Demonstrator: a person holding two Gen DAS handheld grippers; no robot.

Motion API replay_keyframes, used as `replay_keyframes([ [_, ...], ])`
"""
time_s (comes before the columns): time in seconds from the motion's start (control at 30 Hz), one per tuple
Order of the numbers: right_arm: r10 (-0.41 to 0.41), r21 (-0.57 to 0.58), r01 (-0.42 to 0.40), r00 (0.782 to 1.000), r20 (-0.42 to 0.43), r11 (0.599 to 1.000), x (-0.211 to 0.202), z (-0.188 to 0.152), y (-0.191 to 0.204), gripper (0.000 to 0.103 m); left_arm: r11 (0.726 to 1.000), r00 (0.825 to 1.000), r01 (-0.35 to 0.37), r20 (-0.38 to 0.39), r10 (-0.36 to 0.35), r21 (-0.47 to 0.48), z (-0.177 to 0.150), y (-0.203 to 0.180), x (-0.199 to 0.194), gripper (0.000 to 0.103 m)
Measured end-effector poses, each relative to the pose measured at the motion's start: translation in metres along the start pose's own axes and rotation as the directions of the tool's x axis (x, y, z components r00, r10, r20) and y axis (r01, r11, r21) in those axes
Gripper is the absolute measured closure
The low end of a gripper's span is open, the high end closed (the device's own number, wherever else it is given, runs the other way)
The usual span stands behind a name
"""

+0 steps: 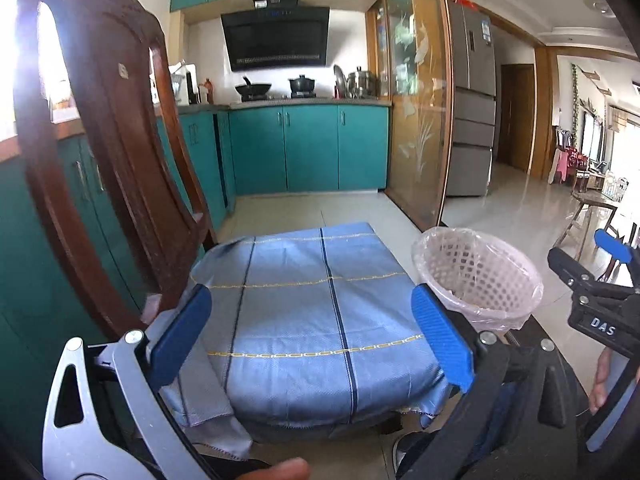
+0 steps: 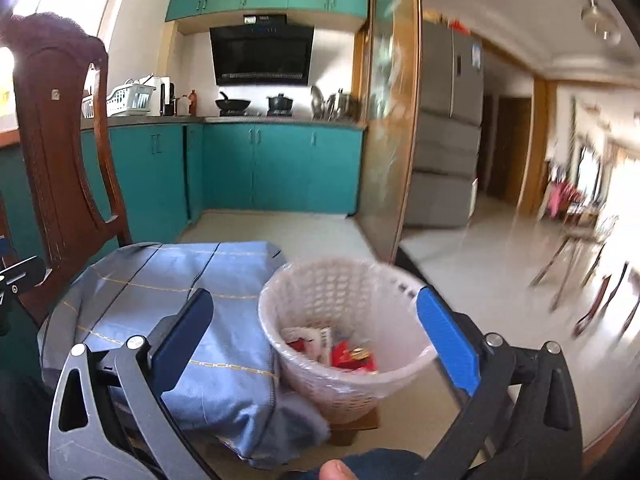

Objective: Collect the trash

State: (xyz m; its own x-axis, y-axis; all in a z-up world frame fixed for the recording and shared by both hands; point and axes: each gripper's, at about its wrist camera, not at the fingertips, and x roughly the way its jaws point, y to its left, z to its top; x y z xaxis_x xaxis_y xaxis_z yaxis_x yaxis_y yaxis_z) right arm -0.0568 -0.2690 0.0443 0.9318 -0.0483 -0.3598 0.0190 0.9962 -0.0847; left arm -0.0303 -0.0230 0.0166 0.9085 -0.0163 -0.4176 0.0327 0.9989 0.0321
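A: How do the tools stand?
B: The left gripper [image 1: 316, 336] and right gripper [image 2: 320, 344] are both spread wide with nothing between their pads.
A: Where is the trash?
B: Red and white wrappers [image 2: 340, 350] lie in the lined white basket [image 2: 316, 284], just ahead of the right gripper and ahead-right of the left, beside a blue-cloth-covered seat [image 1: 304, 300].
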Motion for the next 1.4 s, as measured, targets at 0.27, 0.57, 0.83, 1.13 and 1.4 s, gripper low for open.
replay_keyframes([
  [0.27, 0.003, -0.004, -0.003, 0.999, 0.050, 1.000, -0.045, 0.005, 0.006, 0.003, 1.000, 0.999, 0.030, 0.039, -0.030, 0.001, -0.005, 0.002, -0.037, 0.003],
  [0.57, -0.037, 0.019, 0.036, 0.998, 0.048, 0.999, -0.062, 0.002, 0.007, 0.003, 1.000, 0.999, -0.005, 0.037, 0.005, 0.007, -0.006, 0.004, -0.054, 0.003],
  [0.83, -0.052, 0.029, 0.051, 0.997, 0.052, 0.998, -0.075, -0.001, 0.002, 0.003, 0.999, 0.998, -0.020, 0.067, 0.018, 0.025, -0.003, 0.000, -0.071, 0.003],
  [1.13, -0.058, 0.025, 0.056, 0.997, 0.059, 0.998, -0.080, -0.003, 0.002, 0.003, 0.999, 0.997, -0.027, 0.074, 0.025, 0.026, -0.002, 0.001, -0.077, 0.003],
  [1.4, -0.059, 0.020, 0.058, 0.996, 0.063, 0.998, -0.084, -0.004, 0.004, 0.003, 0.999, 0.997, -0.029, 0.078, 0.028, 0.023, -0.002, 0.003, -0.081, 0.003],
])
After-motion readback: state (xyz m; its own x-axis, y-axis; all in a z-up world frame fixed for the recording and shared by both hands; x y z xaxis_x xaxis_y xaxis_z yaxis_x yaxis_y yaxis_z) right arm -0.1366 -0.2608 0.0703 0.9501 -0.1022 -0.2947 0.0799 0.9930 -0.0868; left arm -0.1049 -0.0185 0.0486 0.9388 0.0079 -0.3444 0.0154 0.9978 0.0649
